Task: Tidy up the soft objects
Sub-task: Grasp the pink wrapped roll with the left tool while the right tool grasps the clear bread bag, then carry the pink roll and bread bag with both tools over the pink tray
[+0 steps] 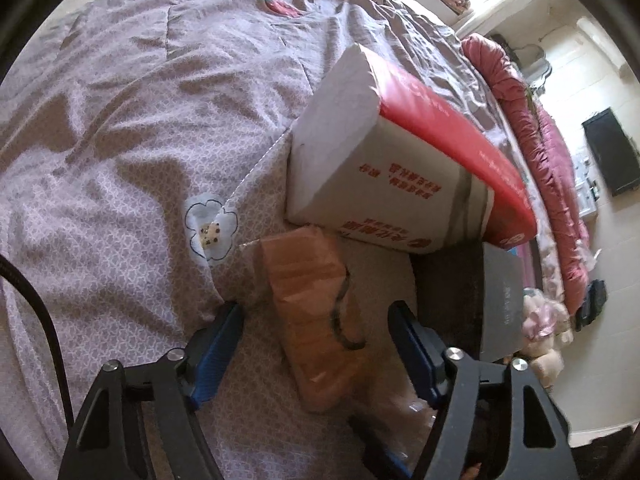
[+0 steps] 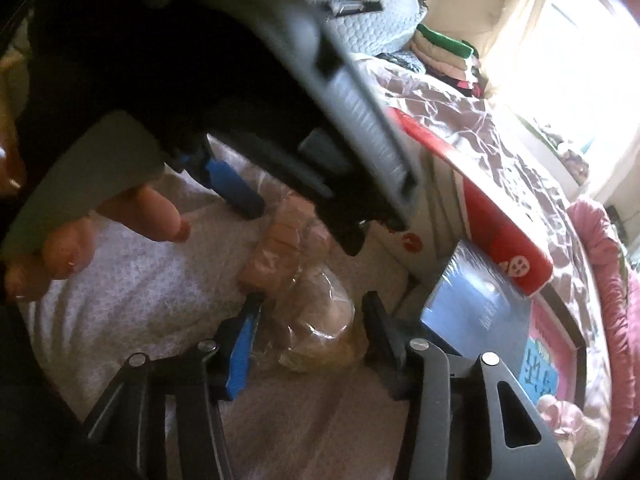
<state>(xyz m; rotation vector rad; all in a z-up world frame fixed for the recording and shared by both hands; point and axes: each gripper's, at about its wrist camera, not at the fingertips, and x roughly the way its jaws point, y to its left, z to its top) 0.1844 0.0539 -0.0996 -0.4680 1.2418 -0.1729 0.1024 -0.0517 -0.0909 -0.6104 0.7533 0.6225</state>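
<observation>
A bagged loaf of sliced bread (image 1: 316,312) lies on the mauve bedspread (image 1: 120,140). My left gripper (image 1: 316,320) is open, its blue-padded jaws on either side of the loaf and apart from it. In the right wrist view the same loaf (image 2: 280,252) ends in a clear bunched bag end (image 2: 320,332). My right gripper (image 2: 312,320) is open around that bag end; whether the jaws touch it I cannot tell. The left gripper's body (image 2: 280,92) and the hand holding it fill the upper left of the right wrist view.
A red and white tissue pack (image 1: 392,168) leans behind the loaf. A dark grey box (image 1: 500,304) lies to its right and shows in the right wrist view (image 2: 472,304). A pink quilt (image 1: 532,152) lines the bed's edge. Folded clothes (image 2: 444,52) are stacked far back.
</observation>
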